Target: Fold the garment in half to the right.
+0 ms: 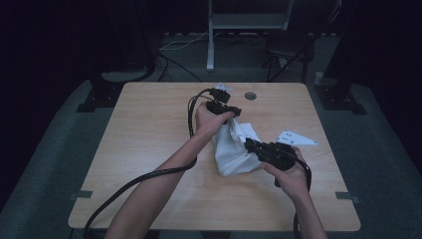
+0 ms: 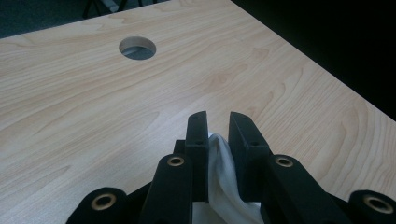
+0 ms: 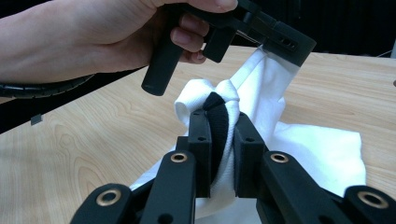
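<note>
Cloth is being gripped by both grippers near the centre of the high view: a white garment with a black trim is lying bunched on the wooden table, between the 2 hands. Just above centre of that frame, the left gripper is pinching the garment's upper edge; in the left gripper view its jaws are standing narrow with a strip of white fabric clamped between them at lower centre. Right of centre in the high view, the right gripper is holding the garment's right side; in the right gripper view its 2 jaws are pressing close together on a fold of white cloth and the black trim at the frame's middle. In that view's upper half the left hand is lifting its edge of the fabric clear of the table. A round cable hole is sitting in the tabletop above centre, apart from the garment.
</note>
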Motion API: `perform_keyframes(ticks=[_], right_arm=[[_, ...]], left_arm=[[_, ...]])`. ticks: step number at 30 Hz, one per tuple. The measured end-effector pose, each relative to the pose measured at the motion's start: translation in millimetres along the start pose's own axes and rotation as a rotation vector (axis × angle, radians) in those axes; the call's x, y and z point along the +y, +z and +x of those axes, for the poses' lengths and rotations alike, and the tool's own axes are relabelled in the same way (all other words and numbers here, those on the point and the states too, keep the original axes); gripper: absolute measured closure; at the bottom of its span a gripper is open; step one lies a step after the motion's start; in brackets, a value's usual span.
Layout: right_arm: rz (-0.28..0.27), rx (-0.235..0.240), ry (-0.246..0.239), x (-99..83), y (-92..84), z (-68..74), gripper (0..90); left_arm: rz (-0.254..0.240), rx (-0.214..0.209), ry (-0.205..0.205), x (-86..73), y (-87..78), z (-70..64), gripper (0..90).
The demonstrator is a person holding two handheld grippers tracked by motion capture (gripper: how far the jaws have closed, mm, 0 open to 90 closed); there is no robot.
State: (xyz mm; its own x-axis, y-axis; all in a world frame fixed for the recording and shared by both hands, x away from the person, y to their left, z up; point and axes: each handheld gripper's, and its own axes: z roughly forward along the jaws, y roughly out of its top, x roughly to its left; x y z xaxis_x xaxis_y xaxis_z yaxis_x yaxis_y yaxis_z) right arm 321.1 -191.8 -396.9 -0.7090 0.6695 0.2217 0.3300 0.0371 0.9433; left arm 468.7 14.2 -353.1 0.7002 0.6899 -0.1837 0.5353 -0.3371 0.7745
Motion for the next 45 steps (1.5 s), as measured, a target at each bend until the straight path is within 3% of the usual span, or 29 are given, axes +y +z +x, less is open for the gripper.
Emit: perform_keyframes(ticks=[28, 40, 45], right_arm=[[0.005, -0.065, 0.049, -16.0, -11.1, -8.7, 80.9], [-0.01, -0.064, 0.058, -17.7, -12.5, -8.3, 81.0], [-0.03, -0.045, 0.045, -8.7, -11.7, -1.3, 81.2]], left_arm=[[0.029, -0.013, 0.032, -5.9, 16.9, -10.2, 79.0], [0.023, -0.016, 0.039, -4.5, 14.7, -11.7, 80.4], [-0.002, -0.014, 0.062, 2.1, 2.2, -12.1, 83.6]])
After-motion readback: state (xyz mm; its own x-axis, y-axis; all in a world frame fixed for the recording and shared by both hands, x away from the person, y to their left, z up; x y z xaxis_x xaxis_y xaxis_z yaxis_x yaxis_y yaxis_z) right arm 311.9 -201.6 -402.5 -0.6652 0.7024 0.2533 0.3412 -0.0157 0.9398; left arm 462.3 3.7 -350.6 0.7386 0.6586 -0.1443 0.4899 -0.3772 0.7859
